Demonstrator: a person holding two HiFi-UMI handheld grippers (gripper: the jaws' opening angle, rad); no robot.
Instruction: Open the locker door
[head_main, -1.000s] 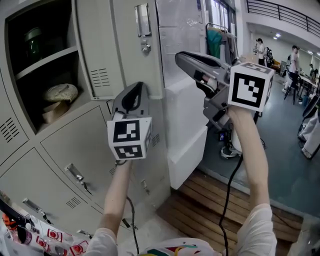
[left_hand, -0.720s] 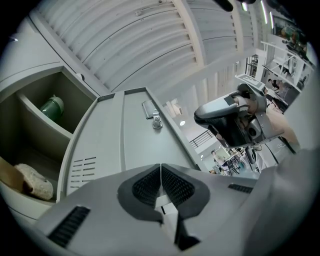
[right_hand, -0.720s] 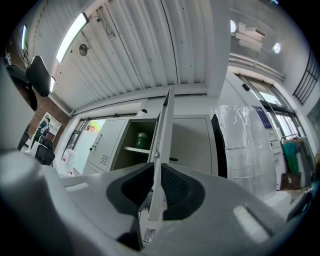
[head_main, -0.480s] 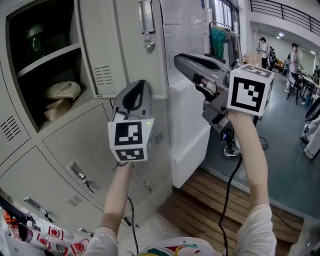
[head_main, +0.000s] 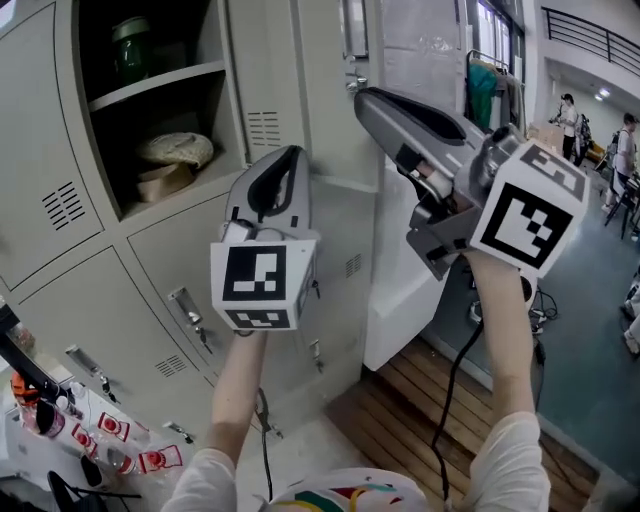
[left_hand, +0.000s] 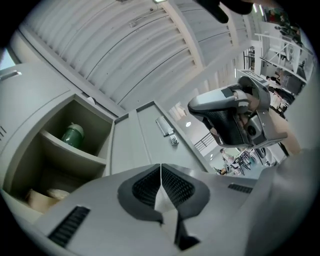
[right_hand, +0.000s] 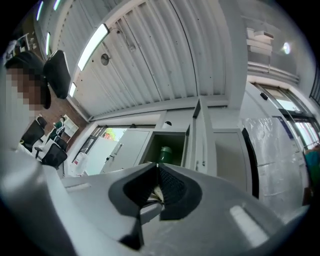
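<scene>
Head view: locker door (head_main: 262, 80) stands swung open at upper left, beside its open compartment (head_main: 150, 88), which has a green jar (head_main: 130, 45) on the shelf. My left gripper (head_main: 287, 160) is raised just below the door and my right gripper (head_main: 368, 100) to its right.

Left gripper view: jaws clenched together, nothing between them. Door lies ahead, untouched.

Right gripper view: jaws have just been closing; tips meet on nothing. Open compartment ahead.

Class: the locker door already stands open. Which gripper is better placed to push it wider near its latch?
Right, probably. The right gripper, jaws just closed on nothing, reaches beside the latch on the door; the left gripper, also shut and empty, sits lower by the door's bottom edge.
</scene>
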